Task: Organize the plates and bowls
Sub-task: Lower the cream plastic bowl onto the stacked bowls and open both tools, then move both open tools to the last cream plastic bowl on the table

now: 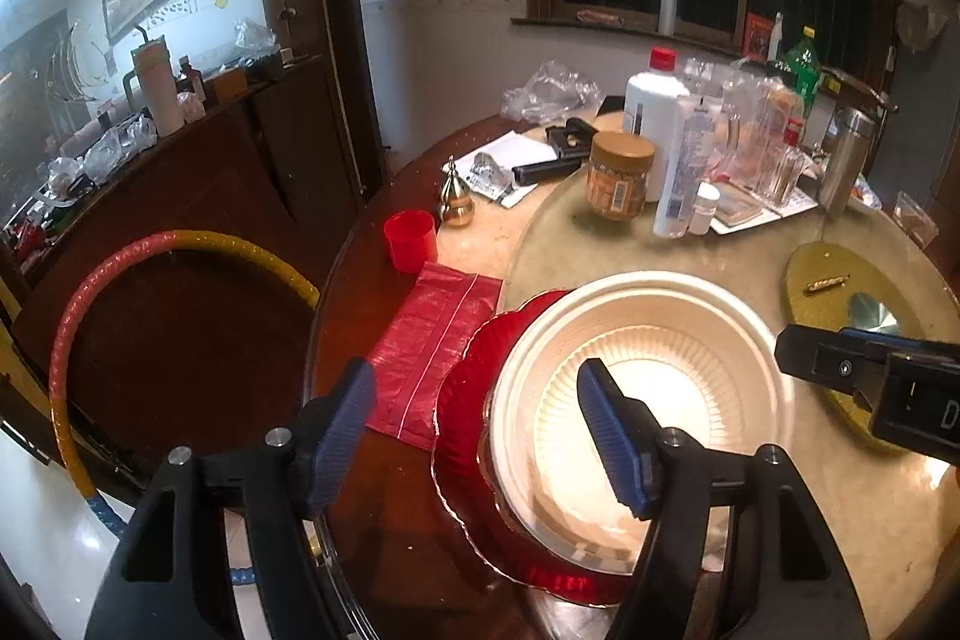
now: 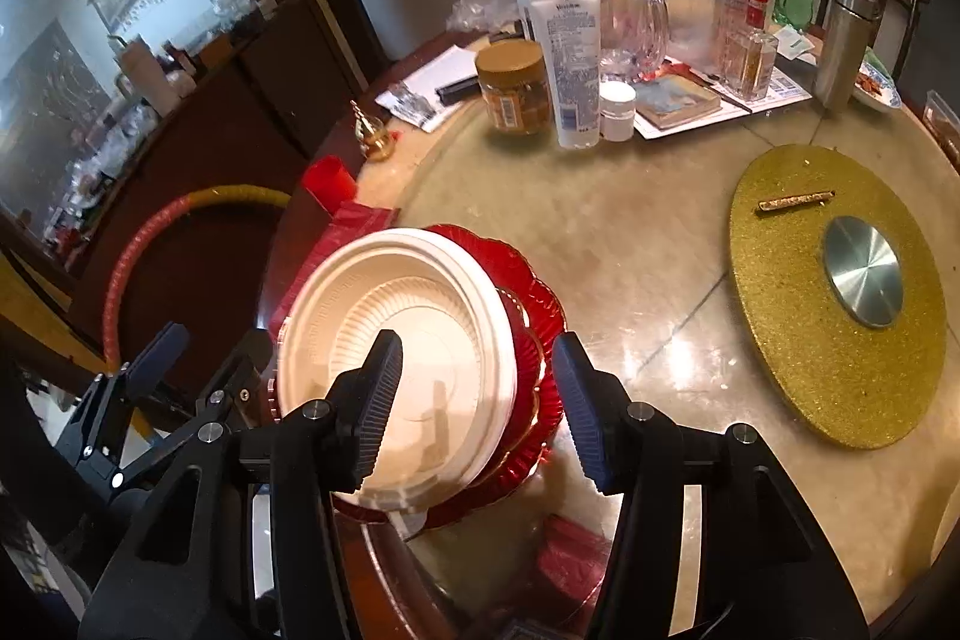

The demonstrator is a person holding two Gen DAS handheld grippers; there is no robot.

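Blue-padded fingers [image 2: 379,403] of the right claw [image 2: 474,406] stood wide apart, straddling the near rim of the white bowl [image 2: 384,322], gripping nothing that could be seen. Over on the other side, the left claw [image 1: 477,430] was spread wide too, one pad hanging over the bowl's hollow, the other out past the red plate [image 1: 465,436] — empty, both of them! That white bowl, looking like more than one nested together, sat on the scalloped red plates at the near edge of the desk [image 2: 630,268], beside a red packet [image 1: 432,340]. So the stacking looked largely done: bowls on plates, one tidy pile. What remained, by my reckoning, was nudging the pile square or shifting it somewhere better, since it sat tilted in the right wrist view and close to the edge. Farther back, the gold turntable [image 2: 798,340], peanut-butter jar [image 2: 516,88] and bottles stood well apart.
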